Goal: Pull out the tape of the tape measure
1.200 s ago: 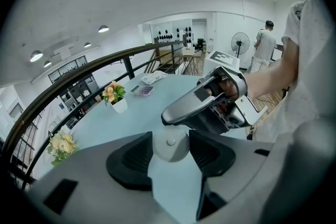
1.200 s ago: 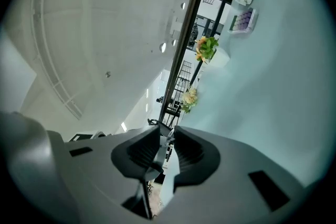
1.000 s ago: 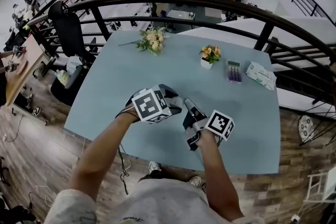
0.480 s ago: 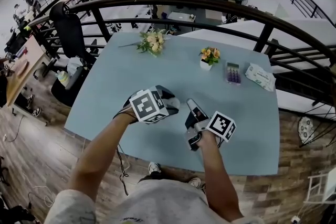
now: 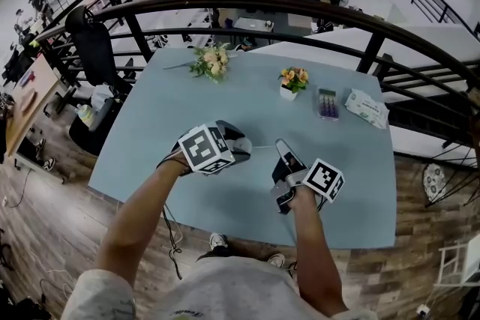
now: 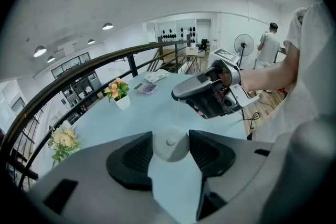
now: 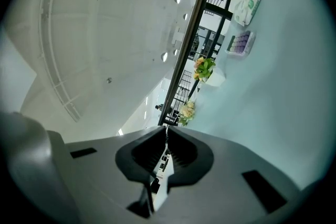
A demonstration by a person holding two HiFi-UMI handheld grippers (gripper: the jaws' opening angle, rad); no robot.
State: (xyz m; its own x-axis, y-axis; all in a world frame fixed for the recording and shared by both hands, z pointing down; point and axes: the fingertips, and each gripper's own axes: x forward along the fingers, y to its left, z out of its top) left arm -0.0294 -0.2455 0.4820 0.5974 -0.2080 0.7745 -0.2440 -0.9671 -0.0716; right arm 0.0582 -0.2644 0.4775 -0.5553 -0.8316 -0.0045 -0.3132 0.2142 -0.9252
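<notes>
Over the near part of the pale blue table [image 5: 225, 97], in the head view, the left gripper [image 5: 237, 145] and the right gripper [image 5: 282, 146] are held tip toward tip, a little apart. They are joined by a thin pale tape [image 5: 262, 147] that can barely be made out. What the left gripper holds is hidden behind its marker cube.

In the left gripper view, a round white tape measure [image 6: 170, 145] is clamped between the spread jaws. The tape is seen only as a hairline rising to the right gripper's tip.

In the right gripper view, the jaws are pressed together at their tips. The tape pinched there is too thin to be seen clearly.
</notes>
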